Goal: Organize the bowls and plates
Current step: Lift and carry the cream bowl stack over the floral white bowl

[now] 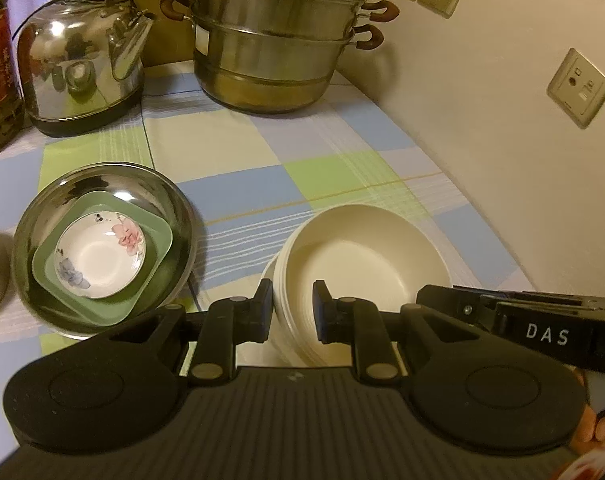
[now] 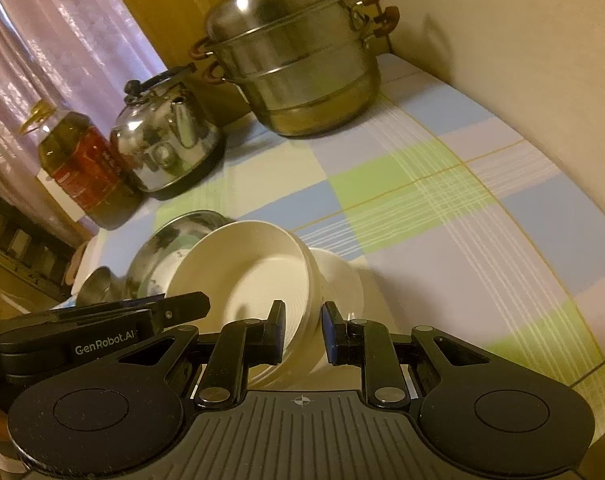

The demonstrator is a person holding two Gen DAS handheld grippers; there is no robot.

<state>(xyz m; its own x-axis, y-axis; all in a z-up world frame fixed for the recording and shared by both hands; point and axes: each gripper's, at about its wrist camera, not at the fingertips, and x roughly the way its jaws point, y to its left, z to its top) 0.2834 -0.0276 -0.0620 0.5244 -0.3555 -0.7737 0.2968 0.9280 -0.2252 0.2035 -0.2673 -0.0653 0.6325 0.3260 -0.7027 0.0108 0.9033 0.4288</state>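
Straddling cream bowl stack [image 1: 358, 256] rim | left tongs [image 1: 292, 312], right tongs [image 2: 302, 332] part-open, grip unclear

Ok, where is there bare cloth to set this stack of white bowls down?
Bare checked tablecloth runs from the white bowl stack back to the steamer pot and along the wall. The left side is crowded: the steel basin with its green dish and floral bowl, the kettle and the oil bottle behind it.
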